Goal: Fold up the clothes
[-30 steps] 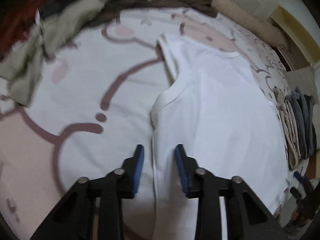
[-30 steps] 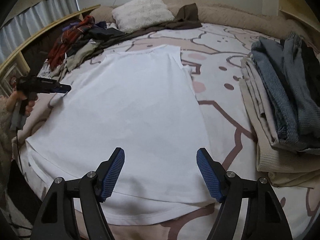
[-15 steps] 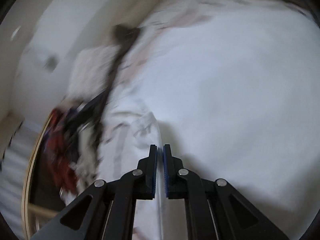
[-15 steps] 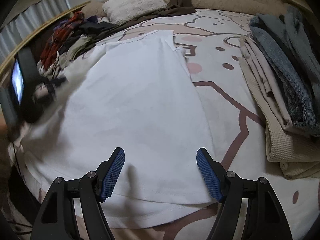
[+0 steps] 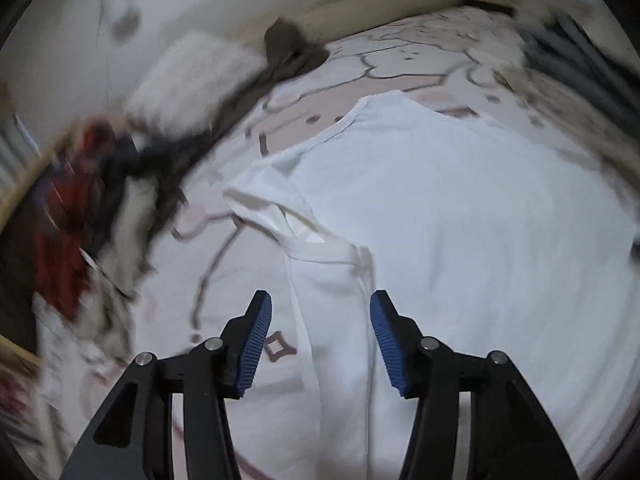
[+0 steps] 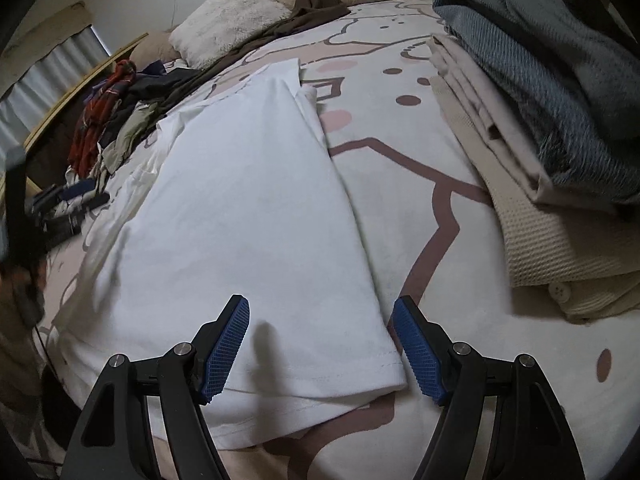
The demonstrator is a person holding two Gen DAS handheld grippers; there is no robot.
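Both my jaws gape, holding nothing: left gripper (image 5: 318,334) over the folded-in side of the white sleeveless cotton top (image 6: 248,216), right gripper (image 6: 320,346) at its near hem on the patterned bedsheet (image 6: 420,160). Risk: that loose flap slipping open if I snag it. No readable writing.

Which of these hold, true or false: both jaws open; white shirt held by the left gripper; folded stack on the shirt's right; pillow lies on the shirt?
1. Both grippers' jaws are open. True: left gripper and right gripper are both spread.
2. The left gripper holds the white shirt. False: it lies flat on the bed, ungripped.
3. A folded stack sits right of the shirt. True.
4. The white pillow lies on the shirt. False: it is beyond the shirt, near the bed's head.
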